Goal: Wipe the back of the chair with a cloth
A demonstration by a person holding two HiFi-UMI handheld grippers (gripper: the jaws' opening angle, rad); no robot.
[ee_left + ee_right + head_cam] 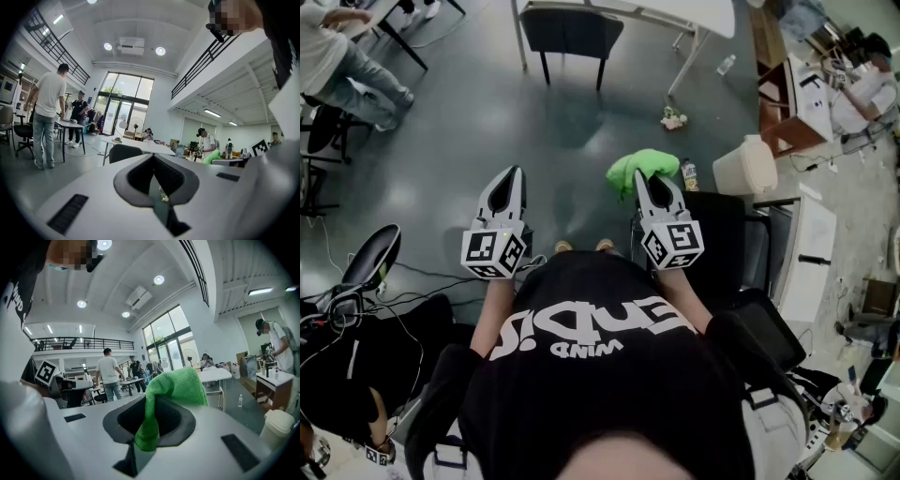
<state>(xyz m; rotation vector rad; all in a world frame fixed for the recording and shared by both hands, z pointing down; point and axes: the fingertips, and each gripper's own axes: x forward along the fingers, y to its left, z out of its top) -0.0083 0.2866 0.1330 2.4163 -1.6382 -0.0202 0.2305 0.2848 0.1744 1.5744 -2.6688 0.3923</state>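
A bright green cloth [639,167] hangs bunched from the tip of my right gripper [644,180], which is shut on it. In the right gripper view the cloth [176,383] drapes over the closed jaws and down into the dark recess. My left gripper [510,176] is held level beside it to the left, shut, with nothing in it; the left gripper view shows its jaws [153,159] pressed together. A black chair [724,246] stands just right of the right gripper, partly hidden by my arm and body. Both grippers hang above bare floor.
A dark chair [572,33] stands under a white table [675,14] ahead. A cream bin [745,167] and a small bottle [689,173] sit to the right of the cloth. A seated person [342,66] is far left. Cables and black gear [366,258] lie at my left.
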